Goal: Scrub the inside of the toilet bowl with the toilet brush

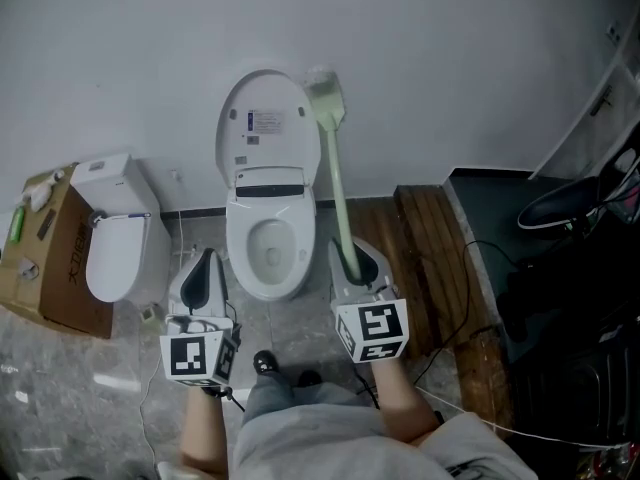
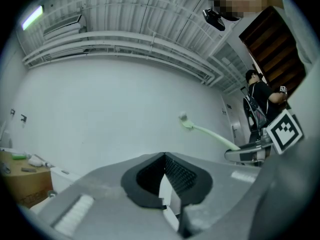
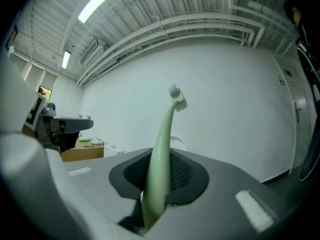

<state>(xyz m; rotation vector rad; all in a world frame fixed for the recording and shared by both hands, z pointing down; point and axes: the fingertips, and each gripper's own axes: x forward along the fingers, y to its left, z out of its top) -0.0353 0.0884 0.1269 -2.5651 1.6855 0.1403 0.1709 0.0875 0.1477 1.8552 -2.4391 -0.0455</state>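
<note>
A white toilet stands against the wall with its lid [image 1: 262, 128] raised and its bowl [image 1: 268, 251] open. My right gripper [image 1: 350, 260] is shut on the handle of a pale green toilet brush [image 1: 338, 183]. The brush points up and away, its head [image 1: 324, 90] in the air beside the lid, outside the bowl. In the right gripper view the handle [image 3: 161, 149] rises from between the jaws of that gripper [image 3: 156, 186] to the bristle head [image 3: 176, 98]. My left gripper [image 1: 205, 271] hangs left of the bowl; its jaws [image 2: 164, 184] are shut on nothing. The brush [image 2: 206, 132] also shows in the left gripper view.
A second, smaller toilet [image 1: 116, 238] with its seat down stands at the left, next to a cardboard box [image 1: 55, 268] with small items on top. A wooden step [image 1: 432, 258] lies right of the bowl. Cables and dark gear [image 1: 565, 298] crowd the right side.
</note>
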